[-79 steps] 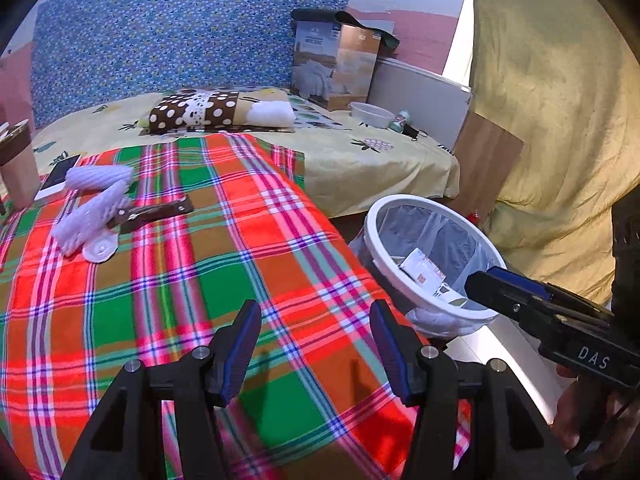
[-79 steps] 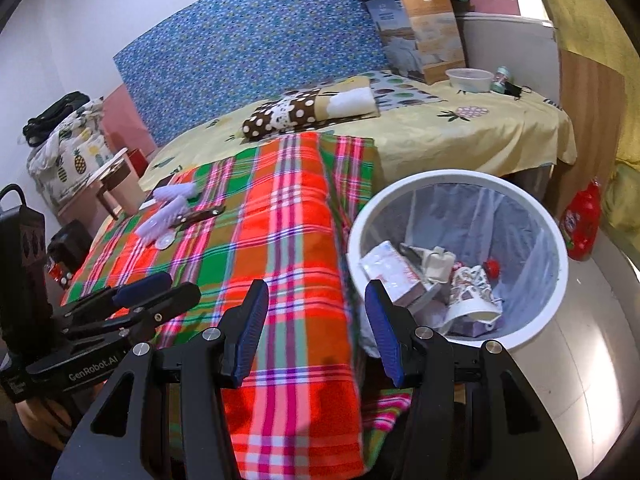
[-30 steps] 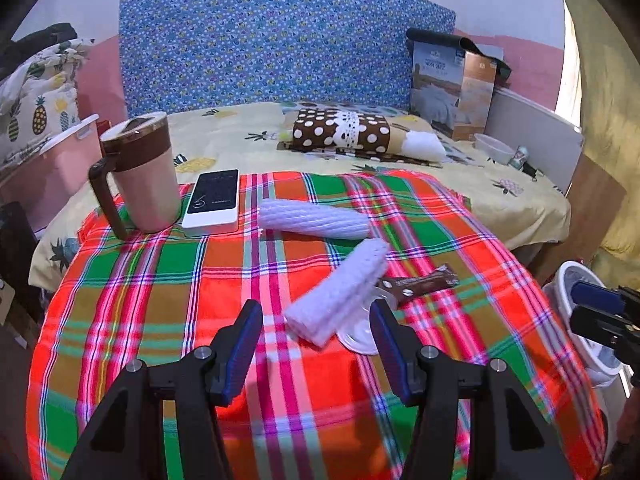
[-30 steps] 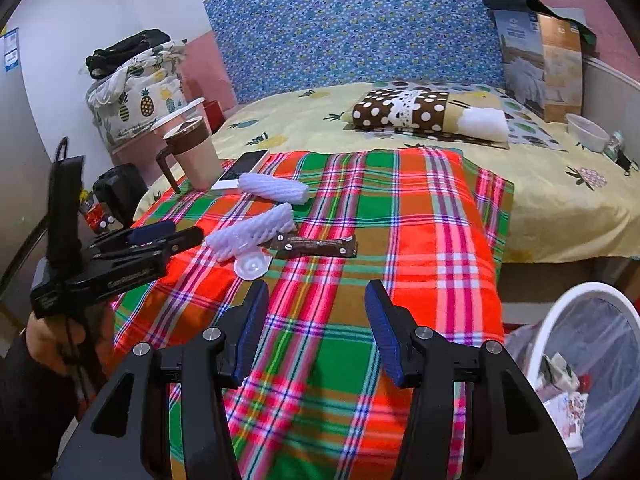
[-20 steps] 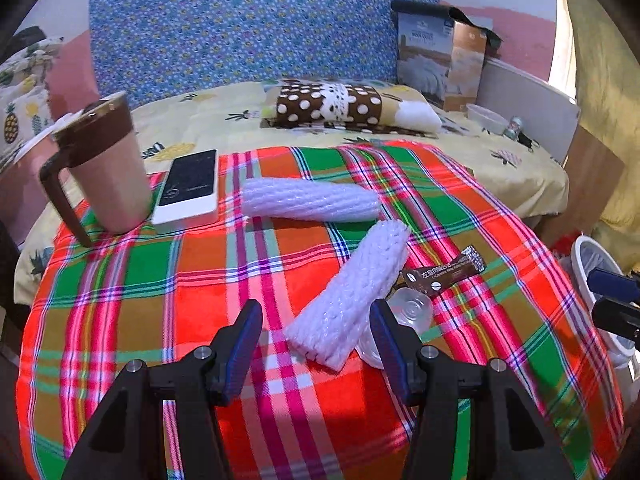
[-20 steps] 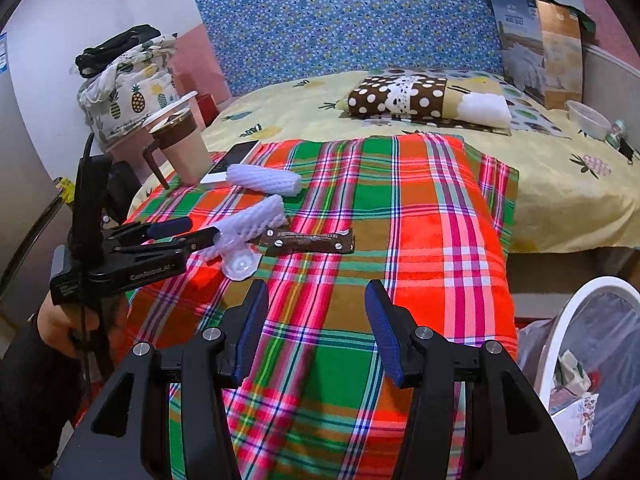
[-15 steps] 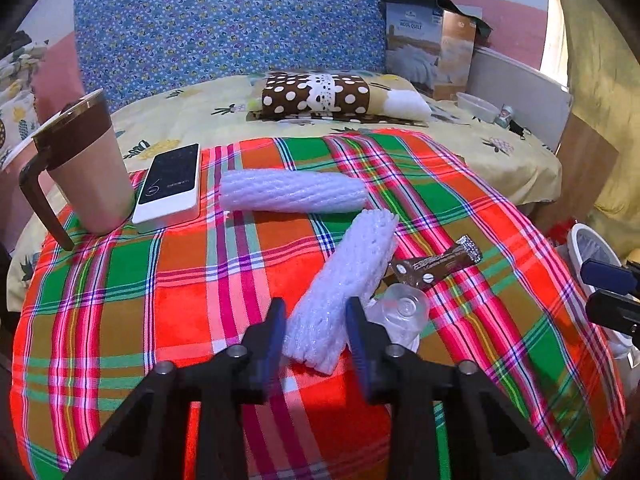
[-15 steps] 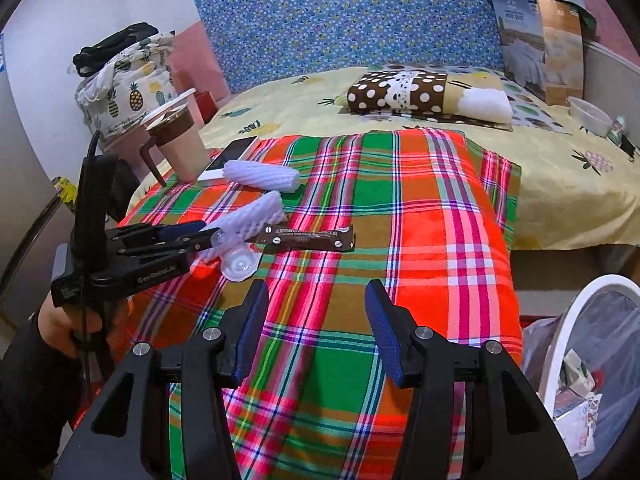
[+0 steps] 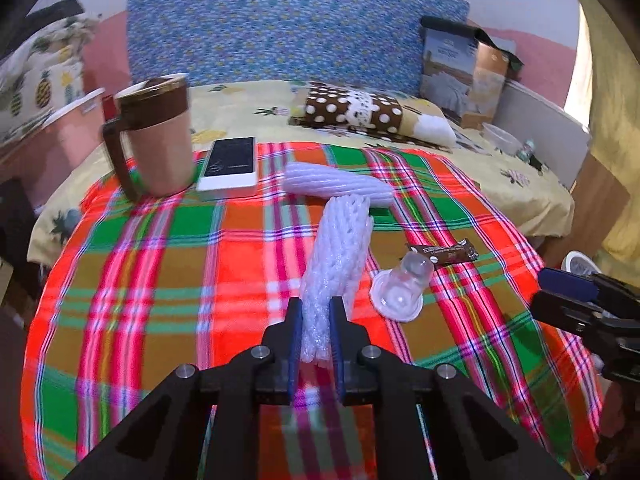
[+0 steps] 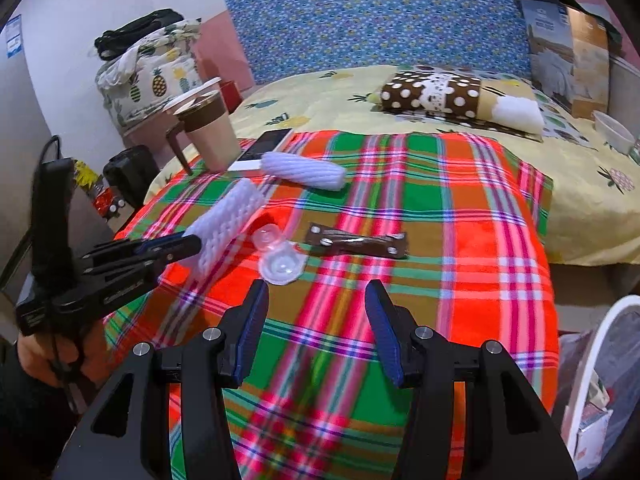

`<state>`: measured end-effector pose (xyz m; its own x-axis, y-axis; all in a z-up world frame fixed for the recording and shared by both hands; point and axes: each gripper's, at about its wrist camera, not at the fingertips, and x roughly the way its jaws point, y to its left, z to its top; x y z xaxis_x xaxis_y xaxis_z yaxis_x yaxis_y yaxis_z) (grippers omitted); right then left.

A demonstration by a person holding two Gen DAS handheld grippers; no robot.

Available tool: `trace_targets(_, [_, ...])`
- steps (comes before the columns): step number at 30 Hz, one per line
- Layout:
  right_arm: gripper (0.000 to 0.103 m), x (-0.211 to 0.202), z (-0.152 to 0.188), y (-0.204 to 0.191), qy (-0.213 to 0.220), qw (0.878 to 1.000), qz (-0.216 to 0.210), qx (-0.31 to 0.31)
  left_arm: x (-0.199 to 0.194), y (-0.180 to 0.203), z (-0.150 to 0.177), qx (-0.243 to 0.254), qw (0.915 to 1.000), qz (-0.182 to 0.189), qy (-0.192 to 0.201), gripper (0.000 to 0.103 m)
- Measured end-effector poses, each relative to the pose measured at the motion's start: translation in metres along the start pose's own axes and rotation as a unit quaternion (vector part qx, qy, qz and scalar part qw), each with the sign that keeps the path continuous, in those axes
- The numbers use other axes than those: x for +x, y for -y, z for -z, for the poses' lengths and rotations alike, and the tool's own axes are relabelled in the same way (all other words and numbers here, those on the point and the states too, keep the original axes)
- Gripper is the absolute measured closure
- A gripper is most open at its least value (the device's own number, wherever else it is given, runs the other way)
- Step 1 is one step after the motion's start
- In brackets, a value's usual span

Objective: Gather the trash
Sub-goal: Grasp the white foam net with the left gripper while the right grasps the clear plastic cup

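Note:
My left gripper is shut on the near end of a white foam net sleeve, which shows in the right wrist view too, on the plaid tablecloth. A second foam sleeve lies behind it. A clear plastic cup lid and a brown snack wrapper lie to its right. My right gripper is open and empty, above the cloth, near the lid and wrapper. The white trash bin stands at the lower right.
A brown mug and a phone stand at the table's far left. A bed with a polka-dot pillow and a box lies behind. A black bag sits on the floor to the left.
My left gripper moved forward and closed its fingers on the near end of the foam sleeve. My right gripper stayed open and shifted slightly closer to the lid and wrapper.

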<state>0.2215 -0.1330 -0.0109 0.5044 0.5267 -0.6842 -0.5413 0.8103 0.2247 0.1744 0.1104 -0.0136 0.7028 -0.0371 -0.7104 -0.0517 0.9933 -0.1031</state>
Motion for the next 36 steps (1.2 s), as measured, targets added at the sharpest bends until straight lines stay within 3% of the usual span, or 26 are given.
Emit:
trace_targets(11, [0.051,0.035,-0.013,-0.025,-0.014,0.999,-0.01,-0.031,-0.009,-0.025,0.022,-0.035,0.999,-0.017,-0.02,0.088])
trace_targets(18, [0.051,0.06,-0.023,-0.034,-0.025,0.999,-0.016,-0.043,0.0,-0.027,0.017,-0.03,0.9993,-0.005,-0.024,0.071])
trace_targets(20, [0.058,0.064,-0.023,-0.036,-0.026,0.998,-0.018,-0.048,0.005,-0.028,0.017,-0.027,0.9992,-0.009,-0.029,0.066])
trace_targets(23, [0.072,0.068,-0.024,-0.036,-0.031,0.998,-0.018,-0.05,0.012,-0.027,0.018,-0.024,0.999,-0.004,-0.036,0.066])
trace_targets(26, [0.072,0.067,-0.022,-0.036,-0.031,0.998,-0.014,-0.049,0.015,-0.023,0.019,-0.017,0.999,0.001,-0.041,0.066])
trace_targets(29, [0.072,0.059,-0.021,-0.035,-0.026,0.998,-0.011,-0.047,0.018,-0.019,0.02,-0.017,0.9987,0.004,-0.047,0.074])
trace_targets(36, [0.072,0.033,-0.017,-0.035,-0.006,0.999,-0.013,-0.039,0.003,-0.013,0.024,-0.03,0.9991,0.002,-0.031,0.08])
